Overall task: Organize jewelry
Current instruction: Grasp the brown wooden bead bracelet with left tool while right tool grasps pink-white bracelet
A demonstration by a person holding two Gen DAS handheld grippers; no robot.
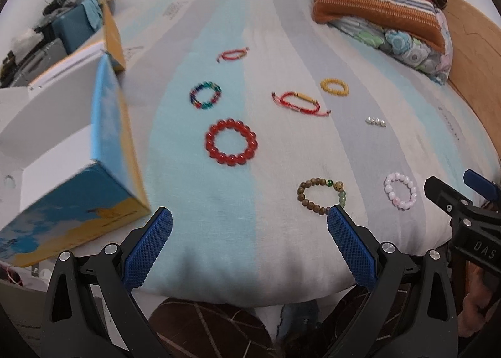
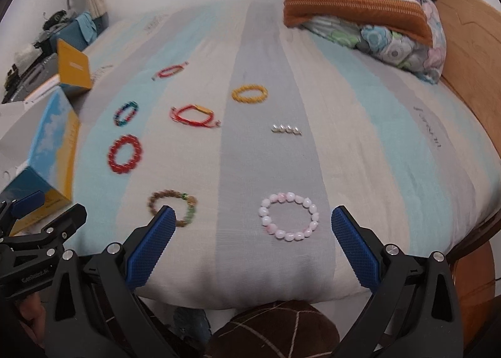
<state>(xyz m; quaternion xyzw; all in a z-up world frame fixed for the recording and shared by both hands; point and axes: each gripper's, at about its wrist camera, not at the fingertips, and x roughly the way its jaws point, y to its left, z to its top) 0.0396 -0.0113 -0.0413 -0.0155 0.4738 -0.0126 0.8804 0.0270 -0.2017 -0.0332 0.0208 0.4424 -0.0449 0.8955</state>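
Observation:
Several bracelets lie spread on the striped bed sheet (image 1: 225, 201). A red bead bracelet (image 1: 231, 142), a multicoloured one (image 1: 205, 95), a brown wooden one (image 1: 322, 196), a pink one (image 2: 288, 216), a yellow one (image 2: 249, 93), red cord bracelets (image 2: 194, 116) and a short pearl strand (image 2: 286, 129) show. My left gripper (image 1: 250, 217) is open and empty above the bed's near edge, its right fingertip by the wooden bracelet. My right gripper (image 2: 253, 217) is open and empty, its jaws straddling the pink bracelet from above.
An open blue-and-yellow box (image 1: 103, 145) with white insides stands at the bed's left edge. Folded blankets and a pillow (image 2: 360, 4) are stacked at the far right by the wooden bed frame (image 2: 469, 54). A cluttered desk (image 1: 47, 29) is far left.

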